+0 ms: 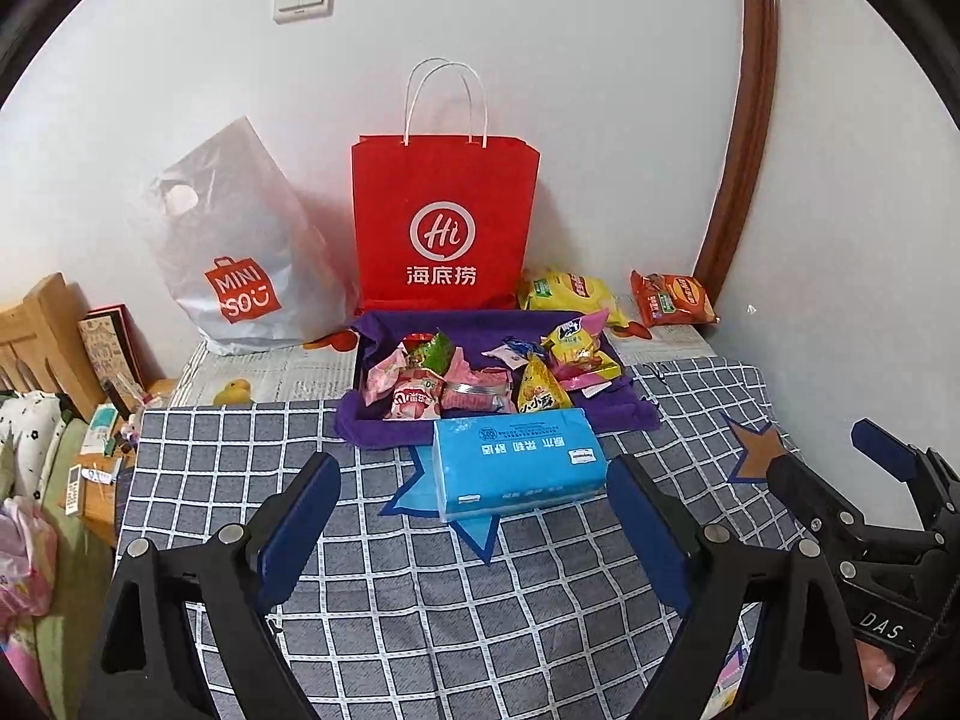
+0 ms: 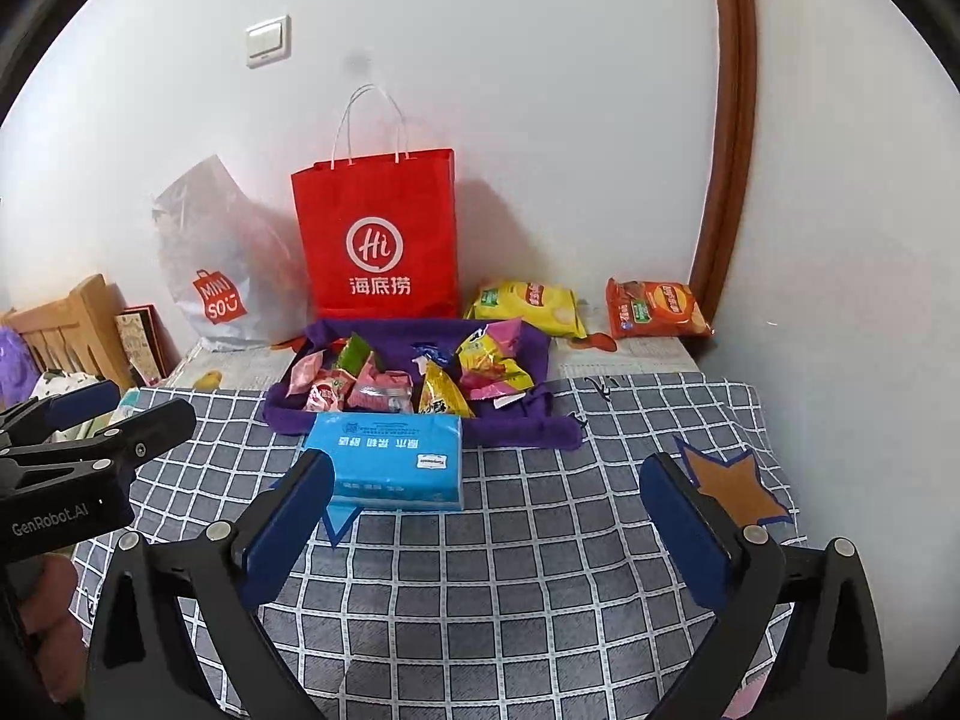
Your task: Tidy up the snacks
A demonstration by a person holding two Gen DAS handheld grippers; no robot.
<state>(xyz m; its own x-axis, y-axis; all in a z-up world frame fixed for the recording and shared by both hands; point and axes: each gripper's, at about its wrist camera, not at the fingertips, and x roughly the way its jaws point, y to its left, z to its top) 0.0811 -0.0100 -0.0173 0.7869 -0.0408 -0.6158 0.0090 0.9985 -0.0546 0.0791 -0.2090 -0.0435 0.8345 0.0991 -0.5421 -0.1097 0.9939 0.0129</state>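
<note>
A purple tray (image 1: 372, 426) (image 2: 516, 426) holds several small snack packets (image 1: 468, 378) (image 2: 420, 378) at the back of the checked tablecloth. A yellow chip bag (image 1: 570, 294) (image 2: 531, 306) and an orange chip bag (image 1: 672, 300) (image 2: 657, 309) lie by the wall to its right. A blue tissue pack (image 1: 519, 459) (image 2: 390, 456) lies in front of the tray. My left gripper (image 1: 474, 522) is open and empty, just short of the tissue pack. My right gripper (image 2: 489, 516) is open and empty over the cloth, right of the pack.
A red paper bag (image 1: 444, 222) (image 2: 378, 240) and a grey Miniso plastic bag (image 1: 240, 258) (image 2: 222, 276) stand against the wall behind the tray. A wooden headboard and cluttered shelf (image 1: 54, 336) lie left. A wall and brown door frame (image 1: 738, 138) bound the right side.
</note>
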